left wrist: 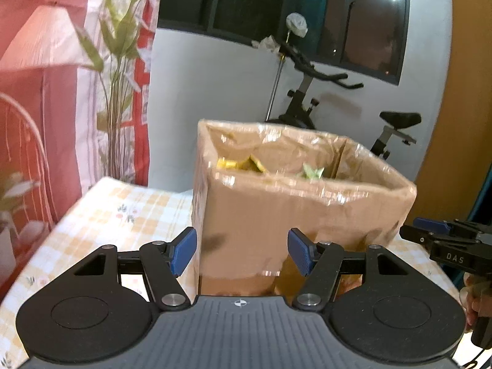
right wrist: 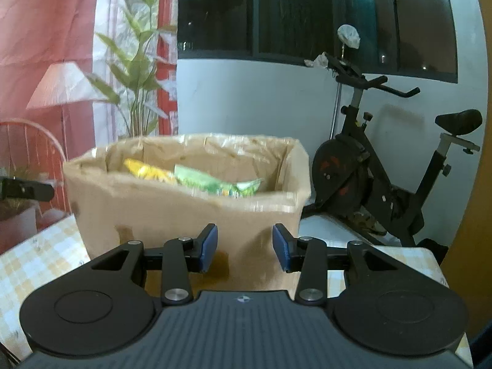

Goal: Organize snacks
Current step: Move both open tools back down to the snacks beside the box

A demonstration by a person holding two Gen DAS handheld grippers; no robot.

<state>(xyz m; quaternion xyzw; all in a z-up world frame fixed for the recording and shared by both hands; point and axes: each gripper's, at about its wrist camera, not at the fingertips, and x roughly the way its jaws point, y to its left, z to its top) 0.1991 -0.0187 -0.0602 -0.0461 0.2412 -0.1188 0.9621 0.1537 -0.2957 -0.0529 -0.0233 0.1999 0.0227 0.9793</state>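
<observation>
I see a table (left wrist: 101,215) covered in a yellow-checked cloth, and on it an open cardboard box (left wrist: 295,215) standing just beyond both of my tools, with an exercise bike (right wrist: 384,178) far off to the right behind it. Inside the box lie a yellow snack packet (right wrist: 147,170) on the left and a green snack packet (right wrist: 212,183) touching it on the right. My left gripper (left wrist: 242,253) is spread with nothing between its blue pads, and my right gripper (right wrist: 245,247) is also parted and empty, narrower than the left.
</observation>
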